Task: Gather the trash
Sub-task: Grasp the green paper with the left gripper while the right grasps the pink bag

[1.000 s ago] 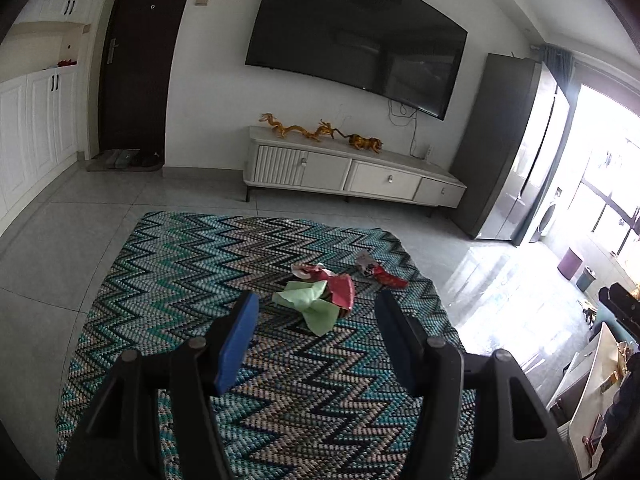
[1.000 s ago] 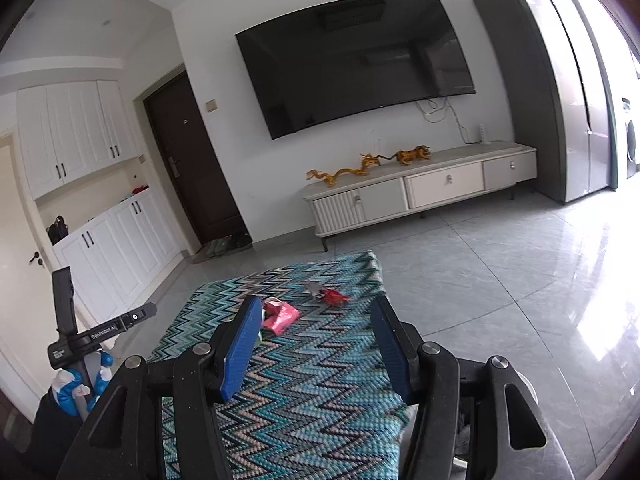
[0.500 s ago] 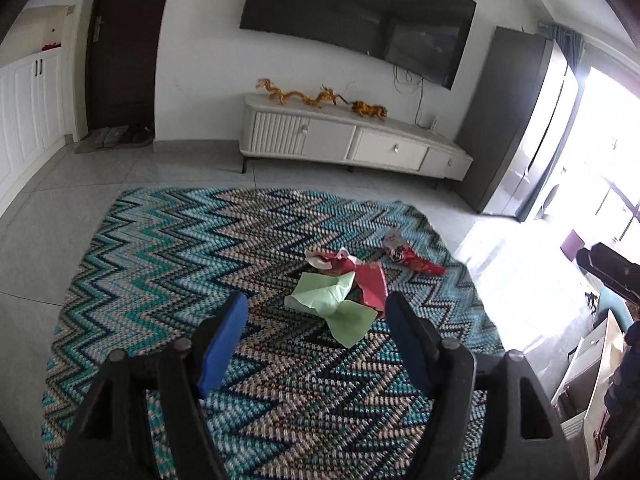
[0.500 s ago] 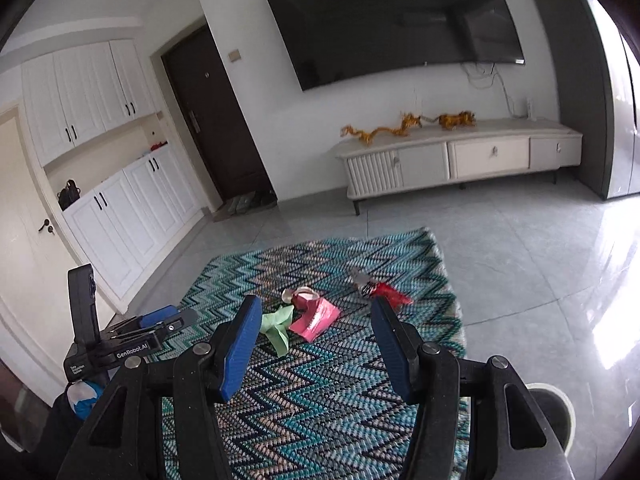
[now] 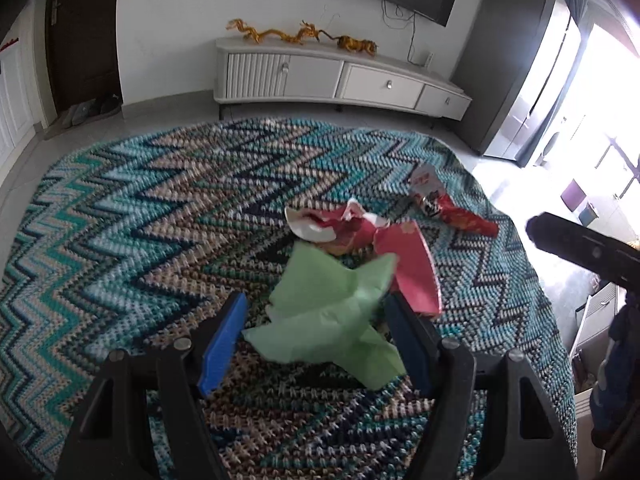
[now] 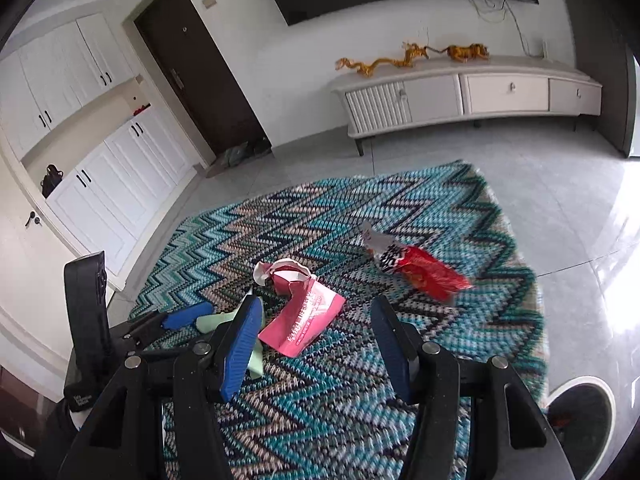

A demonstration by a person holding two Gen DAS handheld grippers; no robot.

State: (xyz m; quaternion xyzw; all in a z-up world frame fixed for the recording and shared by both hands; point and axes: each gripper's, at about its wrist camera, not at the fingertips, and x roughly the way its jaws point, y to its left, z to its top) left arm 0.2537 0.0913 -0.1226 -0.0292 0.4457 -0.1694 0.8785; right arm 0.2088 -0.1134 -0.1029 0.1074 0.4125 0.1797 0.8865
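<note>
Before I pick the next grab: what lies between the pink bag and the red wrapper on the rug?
Only bare rug separates the pink bag from the red wrapper; the right wrist view shows it.

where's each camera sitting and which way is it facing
Left wrist: on the left hand-held gripper, angled down at the green paper lying between its open blue fingers; the other gripper's black body shows at the right edge.
Right wrist: on the right hand-held gripper, angled down at the pink packet on the rug; the left gripper shows at lower left.
Shared: rug, green paper, pink packet, red snack wrapper, TV cabinet, dark door.
</note>
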